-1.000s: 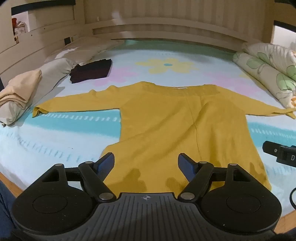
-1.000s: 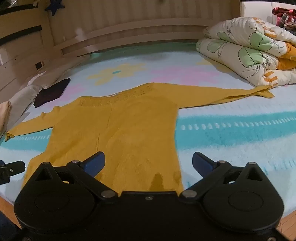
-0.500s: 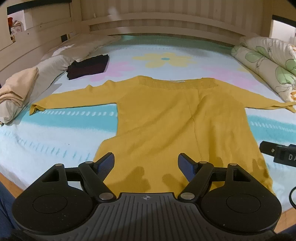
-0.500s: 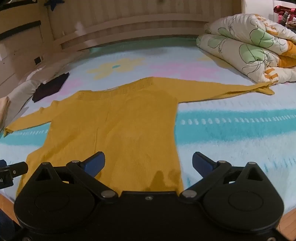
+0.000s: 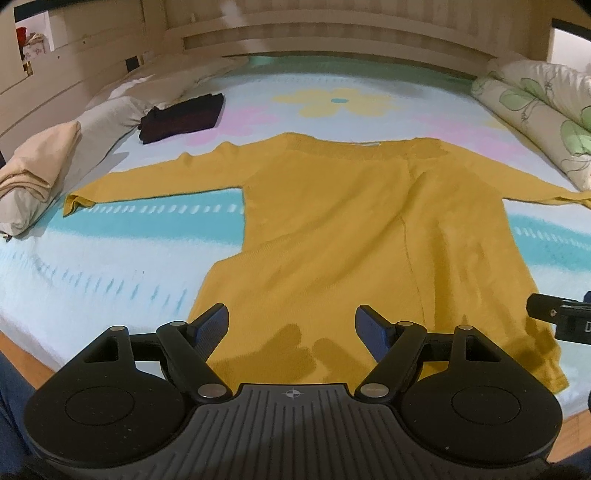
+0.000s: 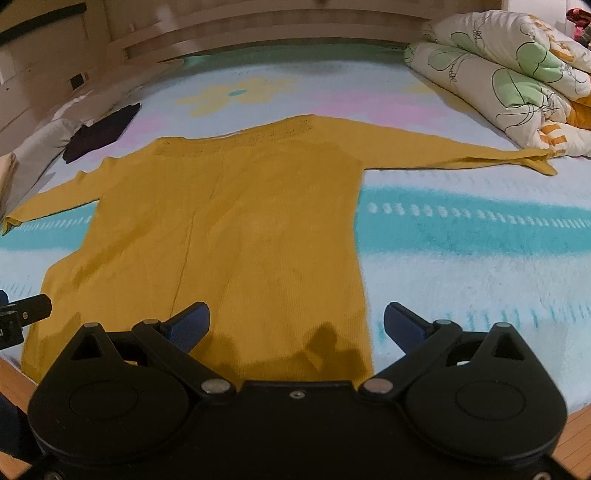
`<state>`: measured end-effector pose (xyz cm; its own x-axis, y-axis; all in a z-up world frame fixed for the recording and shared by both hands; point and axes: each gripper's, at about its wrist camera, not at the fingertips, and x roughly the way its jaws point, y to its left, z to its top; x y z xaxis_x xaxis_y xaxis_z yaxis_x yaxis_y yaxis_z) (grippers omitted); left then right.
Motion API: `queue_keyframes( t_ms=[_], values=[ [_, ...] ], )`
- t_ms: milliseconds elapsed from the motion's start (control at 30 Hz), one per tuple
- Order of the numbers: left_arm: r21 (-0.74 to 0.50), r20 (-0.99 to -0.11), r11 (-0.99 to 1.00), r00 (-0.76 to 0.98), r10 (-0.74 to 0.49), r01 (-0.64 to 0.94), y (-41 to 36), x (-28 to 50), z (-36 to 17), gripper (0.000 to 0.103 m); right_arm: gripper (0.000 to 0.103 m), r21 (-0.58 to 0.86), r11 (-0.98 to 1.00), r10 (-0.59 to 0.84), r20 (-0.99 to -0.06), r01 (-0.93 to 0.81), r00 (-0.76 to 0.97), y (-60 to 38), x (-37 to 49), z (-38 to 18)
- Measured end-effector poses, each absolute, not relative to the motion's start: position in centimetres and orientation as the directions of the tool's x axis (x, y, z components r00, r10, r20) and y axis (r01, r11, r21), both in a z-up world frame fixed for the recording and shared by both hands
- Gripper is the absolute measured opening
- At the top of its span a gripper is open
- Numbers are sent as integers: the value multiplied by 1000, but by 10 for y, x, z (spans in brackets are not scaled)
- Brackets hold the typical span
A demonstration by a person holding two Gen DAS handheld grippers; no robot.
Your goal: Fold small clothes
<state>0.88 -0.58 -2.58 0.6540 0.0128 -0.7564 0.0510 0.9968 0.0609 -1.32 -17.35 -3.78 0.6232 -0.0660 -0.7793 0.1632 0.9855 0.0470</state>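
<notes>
Left wrist: dark folded garment (image 5: 183, 117) beyond sweater (image 5: 362, 236); quilt (image 5: 535, 110) right.

Bed (image 5: 110, 280) with pale blue flower-print cover, teal stripe across. Slatted wood headboard (image 5: 332, 33) at far edge, wood panel wall (image 5: 74, 85) along left edge. Wood floor (image 6: 576, 439) at near edge. Warm dim light.

The mustard sweater (image 5: 351, 229) is a fine matt knit, with an openwork band at the neckline. Under it the bedspread (image 5: 122, 273) looks fleecy and soft. The quilt (image 6: 517, 77) is smooth printed cotton, faintly sheened. The headboard (image 5: 332, 37) is pale matt wood. Both grippers' bodies are matt black plastic with dull metal pivots, their blue pads (image 6: 188, 326) finely textured.
</notes>
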Motion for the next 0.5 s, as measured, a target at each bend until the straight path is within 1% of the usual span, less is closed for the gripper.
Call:
queue_keyframes(
  t_ms=[300, 500],
  values=[
    [48, -777, 998, 629, 10, 43, -2, 10, -31, 75, 101, 45, 987, -59, -793, 154, 607, -171, -11, -40],
    [71, -785, 997, 619, 29, 43, -5, 11, -33, 75, 101, 45, 989, -50, -796, 143, 603, -169, -10, -41]
  ],
)
